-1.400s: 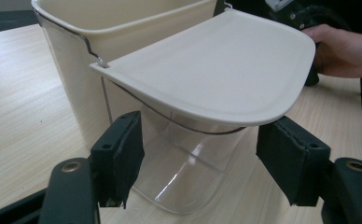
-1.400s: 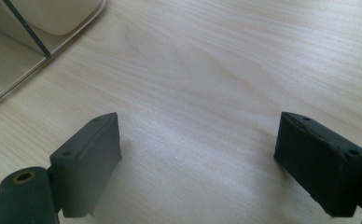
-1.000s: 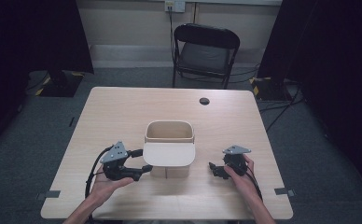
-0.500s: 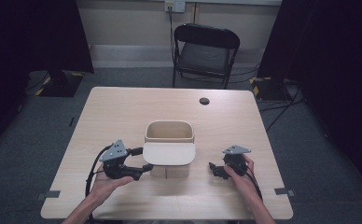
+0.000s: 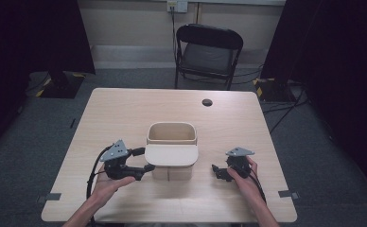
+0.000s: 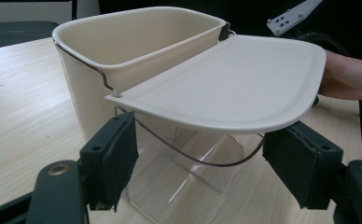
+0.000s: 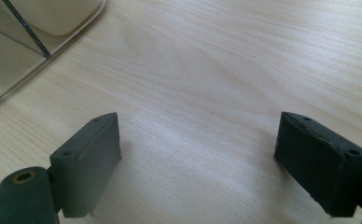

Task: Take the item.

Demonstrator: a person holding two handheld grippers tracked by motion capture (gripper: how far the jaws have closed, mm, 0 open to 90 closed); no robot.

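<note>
Your left hand-held gripper (image 5: 143,160) has just been opening; its jaws now stand released, the cream lid (image 6: 226,84) just above and ahead of them, untouched. One bin (image 5: 171,135), one hinged lid, one wire bail (image 6: 188,156). I'd judge you're letting go after swinging the lid; next, back off cleanly. Your right hand-held gripper (image 7: 198,158) rests unclenched over bare table (image 7: 226,60), the bin off beside it
</note>
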